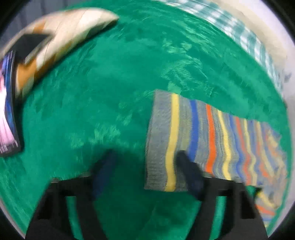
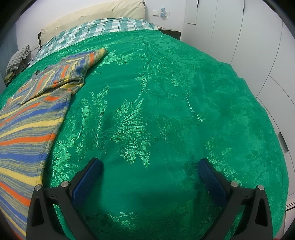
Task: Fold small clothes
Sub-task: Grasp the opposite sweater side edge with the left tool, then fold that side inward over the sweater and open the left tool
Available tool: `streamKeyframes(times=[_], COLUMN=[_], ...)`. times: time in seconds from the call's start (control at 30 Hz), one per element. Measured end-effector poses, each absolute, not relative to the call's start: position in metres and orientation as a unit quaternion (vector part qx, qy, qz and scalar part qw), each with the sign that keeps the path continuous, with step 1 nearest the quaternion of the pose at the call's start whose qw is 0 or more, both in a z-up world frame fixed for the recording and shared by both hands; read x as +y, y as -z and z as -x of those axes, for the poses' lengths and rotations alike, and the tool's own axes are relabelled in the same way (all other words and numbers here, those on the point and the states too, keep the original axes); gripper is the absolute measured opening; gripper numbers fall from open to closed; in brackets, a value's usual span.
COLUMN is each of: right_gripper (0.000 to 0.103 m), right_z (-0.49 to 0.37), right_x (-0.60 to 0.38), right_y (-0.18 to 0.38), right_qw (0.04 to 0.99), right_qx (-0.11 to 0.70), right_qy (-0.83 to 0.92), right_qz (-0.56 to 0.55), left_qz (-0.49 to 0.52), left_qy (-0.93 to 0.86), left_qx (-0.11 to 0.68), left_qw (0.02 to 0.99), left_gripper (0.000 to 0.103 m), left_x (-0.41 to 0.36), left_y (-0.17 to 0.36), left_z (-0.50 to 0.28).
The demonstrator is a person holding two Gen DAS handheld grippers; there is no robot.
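A striped knit garment (image 1: 202, 140), grey with yellow, blue and orange bands, lies flat on the green bedspread (image 1: 110, 92). In the blurred left wrist view my left gripper (image 1: 147, 158) is open just above the garment's near left edge, its right finger (image 1: 189, 171) over the cloth. In the right wrist view the same garment (image 2: 33, 114) lies at the left with one sleeve folded over it. My right gripper (image 2: 149, 166) is open and empty over bare bedspread (image 2: 166, 92), to the garment's right.
A beige and brown pillow (image 1: 60, 38) and a dark-framed picture or book (image 1: 9, 110) lie at the left. A checked green-white sheet (image 2: 103, 27) and cream headboard (image 2: 103, 13) sit at the far end. White wardrobe doors (image 2: 248, 33) stand right.
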State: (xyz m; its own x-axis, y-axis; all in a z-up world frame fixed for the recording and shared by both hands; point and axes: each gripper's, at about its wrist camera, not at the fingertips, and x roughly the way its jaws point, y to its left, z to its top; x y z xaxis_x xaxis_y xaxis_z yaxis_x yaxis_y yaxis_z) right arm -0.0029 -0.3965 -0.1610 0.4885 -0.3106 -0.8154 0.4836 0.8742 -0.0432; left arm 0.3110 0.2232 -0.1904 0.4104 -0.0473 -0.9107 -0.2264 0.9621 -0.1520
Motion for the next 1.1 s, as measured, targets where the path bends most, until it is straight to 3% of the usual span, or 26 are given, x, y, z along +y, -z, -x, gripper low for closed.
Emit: streamKeyframes(times=[0.03, 0.07, 0.23, 0.4, 0.57, 0.6, 0.67, 0.7, 0.73, 0.9, 1.1], right_gripper=[0.103, 0.103, 0.103, 0.103, 0.103, 0.103, 0.103, 0.103, 0.103, 0.103, 0.103], right_z=[0.003, 0.003, 0.003, 0.003, 0.003, 0.004, 0.004, 0.003, 0.004, 0.004, 0.003], right_x=[-0.396, -0.396, -0.395, -0.396, -0.395, -0.395, -0.395, -0.395, -0.396, -0.395, -0.395], right_y=[0.161, 0.161, 0.160, 0.161, 0.161, 0.161, 0.161, 0.161, 0.161, 0.161, 0.161], right_qw=[0.857, 0.857, 0.858, 0.858, 0.857, 0.857, 0.858, 0.857, 0.858, 0.858, 0.858], right_qx=[0.450, 0.450, 0.448, 0.449, 0.449, 0.449, 0.449, 0.449, 0.449, 0.448, 0.449], right_qy=[0.232, 0.232, 0.233, 0.233, 0.233, 0.233, 0.233, 0.233, 0.233, 0.232, 0.233], right_qz=[-0.096, -0.095, -0.095, -0.095, -0.095, -0.095, -0.096, -0.095, -0.096, -0.095, -0.092], left_qz=[0.116, 0.106, 0.058, 0.015, 0.009, 0.006, -0.004, -0.015, -0.021, -0.006, -0.057], left_qy=[-0.046, -0.050, 0.006, 0.157, 0.271, 0.295, 0.327, 0.316, 0.303, 0.233, 0.093], left_qx=[0.539, 0.546, 0.494, 0.431, 0.424, 0.430, 0.476, 0.500, 0.511, 0.493, 0.471], left_qw=[0.833, 0.830, 0.867, 0.889, 0.864, 0.853, 0.817, 0.806, 0.804, 0.838, 0.875], left_gripper=[0.005, 0.003, 0.002, 0.002, 0.003, 0.005, 0.021, 0.050, 0.071, 0.094, 0.095], left_x=[0.218, 0.212, 0.157, 0.036, -0.078, -0.098, -0.141, -0.149, -0.150, -0.084, 0.040], left_y=[0.188, 0.185, 0.115, 0.032, 0.021, 0.028, 0.057, 0.071, 0.079, 0.095, 0.125], left_z=[-0.314, -0.319, -0.323, -0.306, -0.282, -0.280, -0.276, -0.276, -0.275, -0.258, -0.213])
